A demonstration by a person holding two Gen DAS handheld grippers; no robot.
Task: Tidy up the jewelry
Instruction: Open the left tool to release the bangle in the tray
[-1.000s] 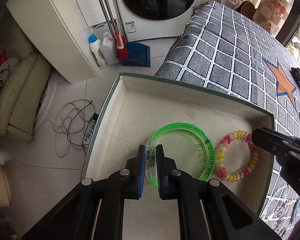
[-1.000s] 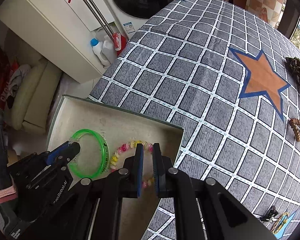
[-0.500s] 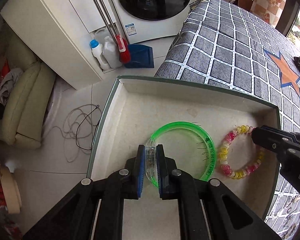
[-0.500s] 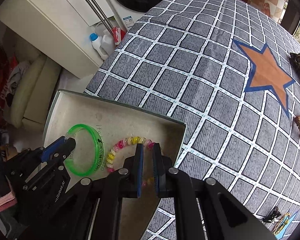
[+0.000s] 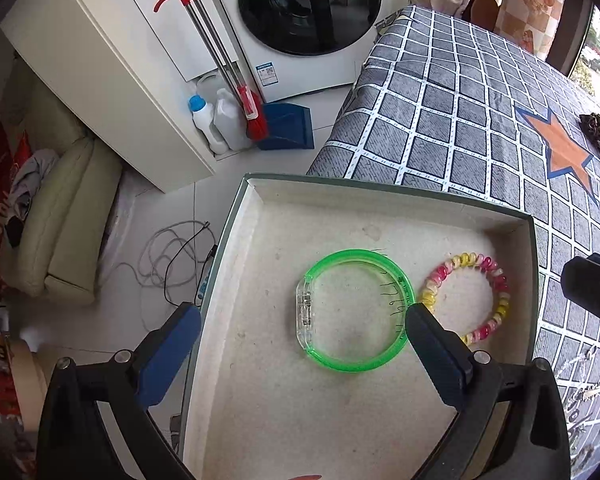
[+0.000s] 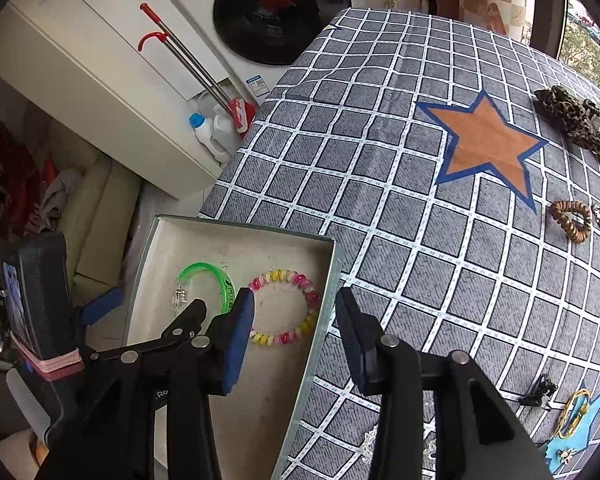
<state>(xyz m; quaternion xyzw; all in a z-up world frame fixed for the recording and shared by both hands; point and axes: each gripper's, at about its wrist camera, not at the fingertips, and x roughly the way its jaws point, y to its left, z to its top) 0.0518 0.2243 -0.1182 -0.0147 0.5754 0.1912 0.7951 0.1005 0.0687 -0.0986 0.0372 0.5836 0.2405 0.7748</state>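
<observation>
A green bangle with a clear clasp lies flat in the shallow white box. A pink and yellow beaded bracelet lies just right of it. My left gripper hangs above the bangle. Its jaws are opening wide, the bangle lies below the gap, and the pads do not press on it. In the right wrist view my right gripper is above the beaded bracelet and the box's right wall. Its jaws are opening and hold nothing. The bangle and the left gripper are to its left.
The box sits at the left end of a table with a grey checked cloth and an orange star. A brown woven bracelet, a dark patterned scrunchie and small jewelry pieces lie to the right. Past the table edge are floor, cables and a washing machine.
Both grippers were shut, the left on the bangle's clasp and the right on the beaded bracelet. Both have opened, let go and risen a little. The two bracelets now lie loose in the box.
</observation>
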